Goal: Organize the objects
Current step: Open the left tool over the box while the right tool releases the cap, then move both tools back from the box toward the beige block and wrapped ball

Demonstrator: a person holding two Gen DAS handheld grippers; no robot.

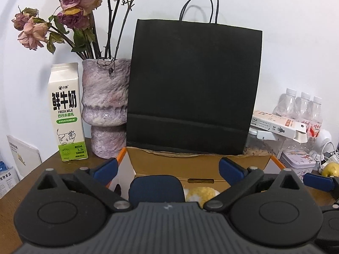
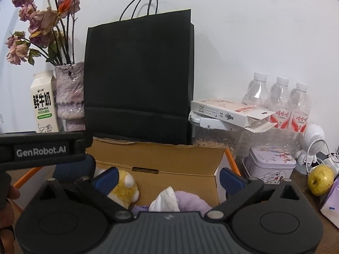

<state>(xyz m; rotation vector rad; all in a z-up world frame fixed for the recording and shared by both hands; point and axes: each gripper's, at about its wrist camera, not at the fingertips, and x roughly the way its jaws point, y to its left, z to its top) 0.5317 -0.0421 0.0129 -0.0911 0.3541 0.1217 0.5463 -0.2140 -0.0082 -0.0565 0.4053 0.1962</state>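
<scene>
Left gripper (image 1: 167, 167): jaws spread wide, nothing between the blue pads, poised over the near edge of the box.
Right gripper (image 2: 168, 178): jaws likewise wide apart and empty, above the same box.
Box: open brown cardboard box with orange-edged flaps (image 2: 180, 158) lies directly ahead and below both grippers, long axis across the view.
Contents: yellow-and-white plush toy (image 2: 125, 188), white crumpled cloth (image 2: 165, 201), lilac plush (image 2: 190, 201).
Nearer hand: the right, judging by its clearer view of the toys.
Behind: tall black paper bag (image 1: 190, 84).
</scene>
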